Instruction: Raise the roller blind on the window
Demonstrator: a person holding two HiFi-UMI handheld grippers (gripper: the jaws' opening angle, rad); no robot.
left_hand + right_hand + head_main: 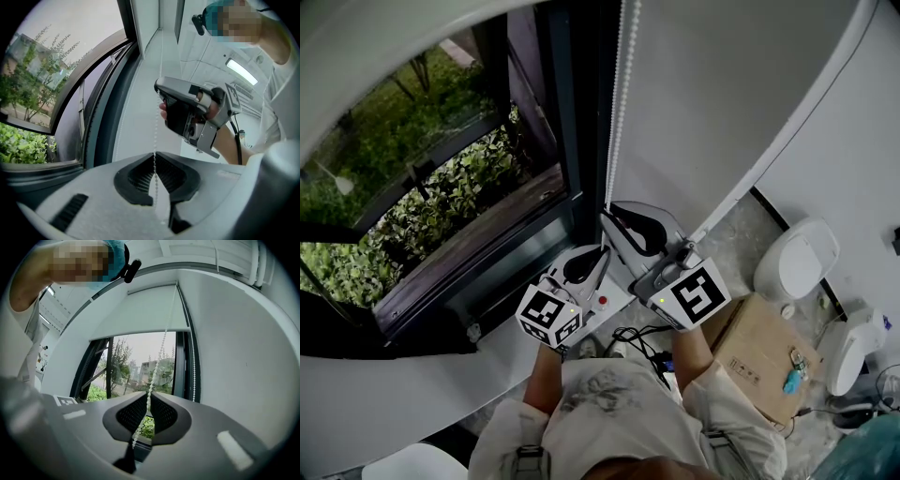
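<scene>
Beside the right frame of the window hangs the bead chain, likely light, limp and slippery, best pinched square across its beads. Both the left gripper, lower, and the right gripper, higher, are clamped on it; the roller blind sits partly raised above.

**Grey grippers, marker cubes, pale clothes**

The left gripper and right gripper have silver-grey shells, with black ribbed pads lining the jaws. Each carries a white cube printed with black square markers (and a small green light). A red button seems to sit on the left one. The person wears a pale short-sleeved top and a teal cap.
</scene>
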